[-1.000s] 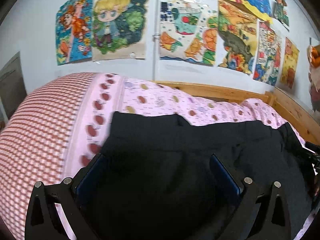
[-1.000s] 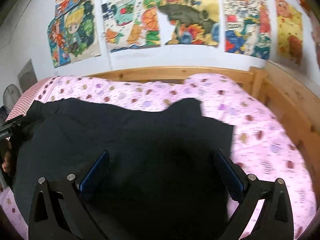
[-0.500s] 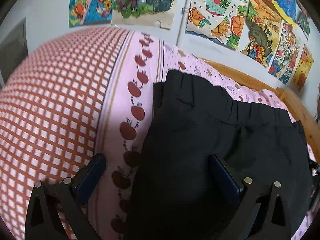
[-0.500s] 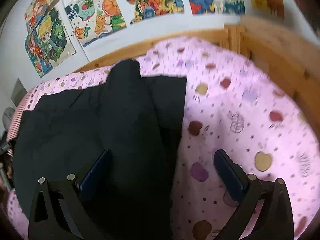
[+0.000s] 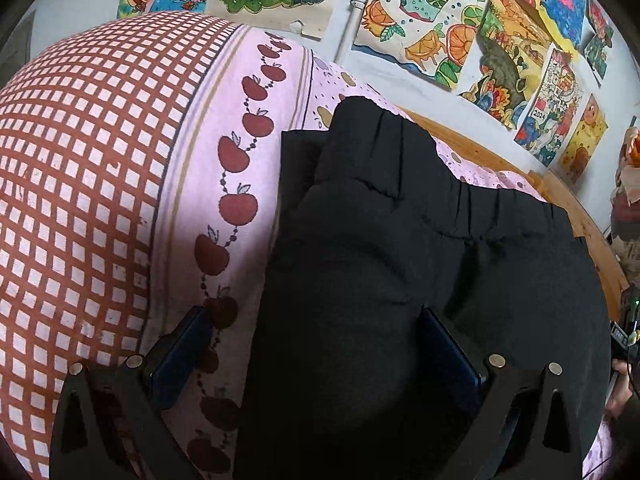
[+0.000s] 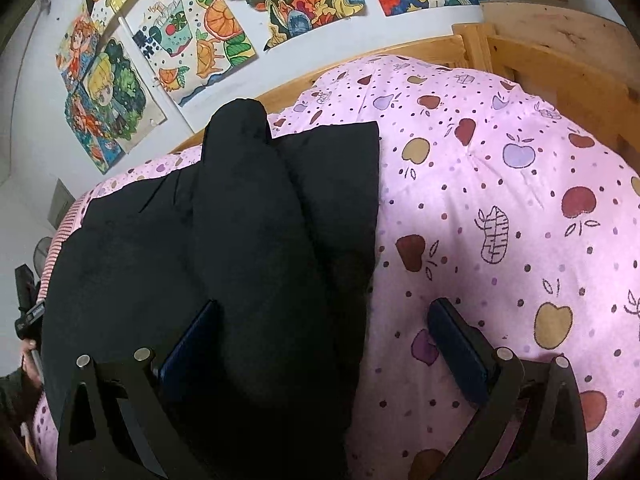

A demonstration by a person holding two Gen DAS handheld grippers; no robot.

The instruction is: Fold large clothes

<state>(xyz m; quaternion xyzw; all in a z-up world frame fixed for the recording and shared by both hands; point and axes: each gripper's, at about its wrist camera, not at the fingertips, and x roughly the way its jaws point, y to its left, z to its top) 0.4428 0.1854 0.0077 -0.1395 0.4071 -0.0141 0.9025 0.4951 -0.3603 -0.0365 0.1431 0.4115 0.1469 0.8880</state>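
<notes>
— Where is the garment relative to the two tools?

— The black trousers (image 5: 400,280) lie spread on the bed's pink apple-print cover (image 6: 500,220). In the left wrist view, the left gripper (image 5: 316,344) sits low over their left edge: its right finger is over the black cloth, its left finger over the cover's apple border, beside the red-checked part (image 5: 80,200). The gathered waistband (image 5: 500,208) lies further ahead.

— And the other side?

— The right gripper (image 6: 324,332) straddles the trousers' right edge, left finger over cloth, right finger over bare cover. A raised fold runs away from it.

— The jaws?

— Both stand wide apart, gripping nothing; whether they touch the fabric I cannot tell.

— Any writing?

— One of the drawings on the wall (image 5: 548,120) reads "2024".
</notes>
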